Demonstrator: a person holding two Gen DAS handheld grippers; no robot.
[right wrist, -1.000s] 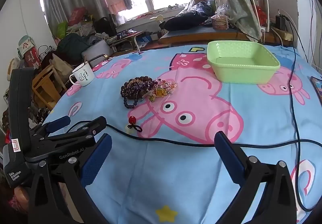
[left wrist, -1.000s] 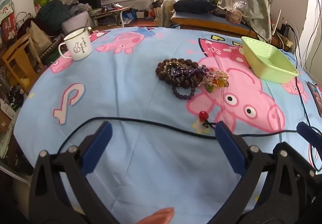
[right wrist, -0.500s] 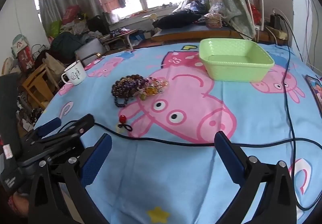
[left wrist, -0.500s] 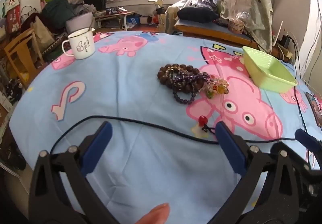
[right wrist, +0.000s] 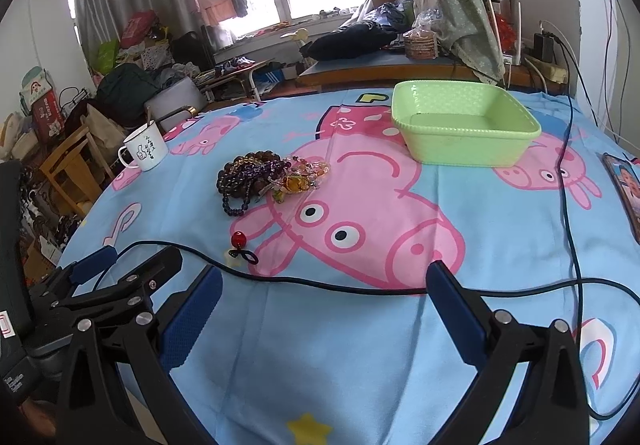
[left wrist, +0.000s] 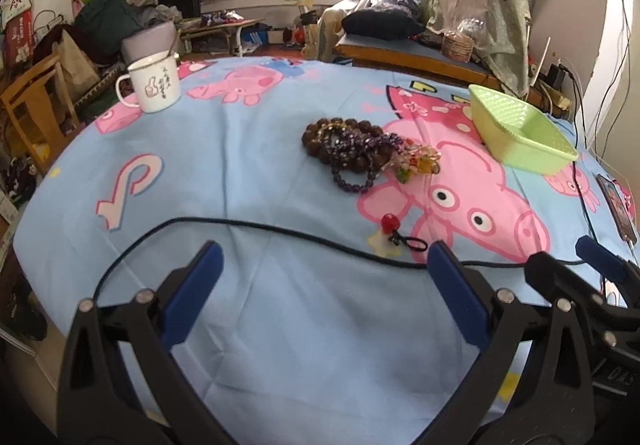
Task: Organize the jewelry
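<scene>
The jewelry lies as a tangled heap of bead bracelets [left wrist: 352,149] in the middle of the tabletop, on the cartoon-pig cloth [left wrist: 248,173]: dark brown wooden beads, a purple strand looping out toward the near side, and a small cluster of amber and clear beads on the right of the heap. A separate red bead charm [left wrist: 390,223] with a black loop lies nearer, just beyond the black cable [left wrist: 280,231]. The empty green basket [right wrist: 516,117] stands well apart to the right, the likely place for them.

Both the left hand-held gripper [left wrist: 324,285] and the right hand-held gripper [right wrist: 324,287] are spread wide and hold nothing, short of the cable.

The strands look light, limp and interlocked; round beads will probably roll and slip from flat pads. The free purple loop offers the cleanest pinch, across the cord between beads. Lifting one strand may drag its neighbours.
</scene>
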